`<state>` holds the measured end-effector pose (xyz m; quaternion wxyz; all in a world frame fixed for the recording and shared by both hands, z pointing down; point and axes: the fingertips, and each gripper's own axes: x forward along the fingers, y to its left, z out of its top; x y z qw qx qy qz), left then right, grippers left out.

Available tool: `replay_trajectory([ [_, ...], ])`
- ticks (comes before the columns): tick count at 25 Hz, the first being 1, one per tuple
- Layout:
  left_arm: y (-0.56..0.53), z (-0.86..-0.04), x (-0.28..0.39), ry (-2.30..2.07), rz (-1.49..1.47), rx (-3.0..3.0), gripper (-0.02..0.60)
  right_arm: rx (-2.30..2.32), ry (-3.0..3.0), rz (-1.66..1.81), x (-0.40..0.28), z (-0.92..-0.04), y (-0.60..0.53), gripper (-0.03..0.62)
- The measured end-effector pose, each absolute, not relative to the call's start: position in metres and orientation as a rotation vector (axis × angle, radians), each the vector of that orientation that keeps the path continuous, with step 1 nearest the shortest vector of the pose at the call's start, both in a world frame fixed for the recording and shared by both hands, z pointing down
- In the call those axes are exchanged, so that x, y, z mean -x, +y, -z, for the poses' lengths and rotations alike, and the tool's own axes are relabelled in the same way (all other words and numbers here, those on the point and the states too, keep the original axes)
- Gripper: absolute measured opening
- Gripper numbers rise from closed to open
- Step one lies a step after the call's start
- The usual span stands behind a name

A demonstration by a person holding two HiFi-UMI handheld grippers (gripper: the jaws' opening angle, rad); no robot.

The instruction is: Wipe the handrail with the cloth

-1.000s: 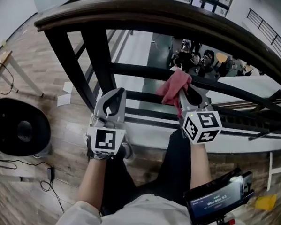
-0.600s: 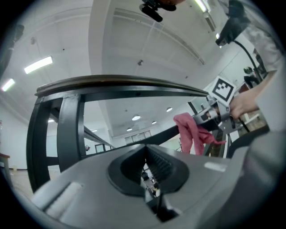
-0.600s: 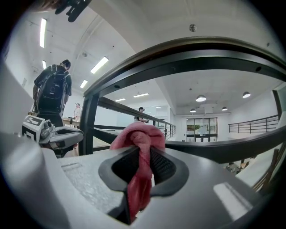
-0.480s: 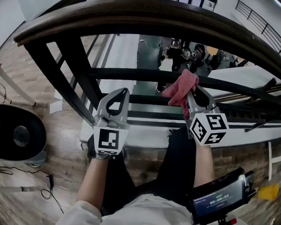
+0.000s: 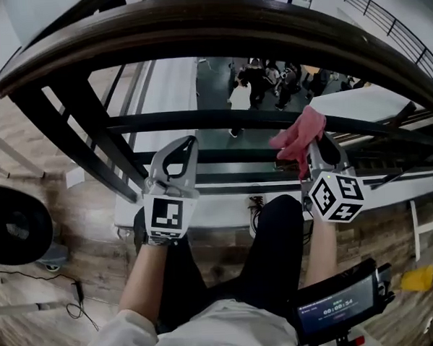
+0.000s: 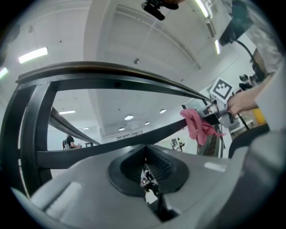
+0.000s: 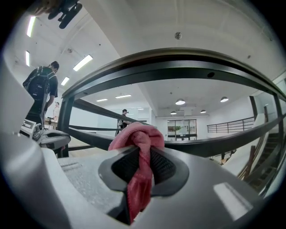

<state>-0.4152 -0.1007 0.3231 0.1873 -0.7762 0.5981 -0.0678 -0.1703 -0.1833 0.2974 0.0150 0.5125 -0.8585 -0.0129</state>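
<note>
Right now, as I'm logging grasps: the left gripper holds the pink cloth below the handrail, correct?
No. The right gripper holds the pink cloth, below the handrail; the left gripper is shut on nothing. The right gripper view shows it.

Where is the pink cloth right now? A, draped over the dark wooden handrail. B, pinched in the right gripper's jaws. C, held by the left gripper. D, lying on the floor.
B: the right gripper is shut on the crumpled pink cloth, bunched above its jaws.

The handrail (image 5: pixel 194 24) ran across the far side. Nearer, below it, the left gripper (image 5: pixel 188 143) lay left of the right gripper (image 5: pixel 315 143), the cloth (image 5: pixel 299 137) between its jaws.
</note>
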Motion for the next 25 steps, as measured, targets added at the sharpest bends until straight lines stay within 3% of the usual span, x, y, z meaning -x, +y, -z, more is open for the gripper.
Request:
replay_trajectory([
  [8, -0.115, -0.329, 0.394, 1.650, 0.227, 2.211, 0.006, -1.836, -2.544, 0.024, 0.089, -0.294, -0.204, 0.067],
  [25, -0.121, -0.330, 0.390, 1.645, 0.212, 2.227, 0.006, -2.037, -2.312, 0.037, -0.009, -0.293, -0.236, 0.067],
])
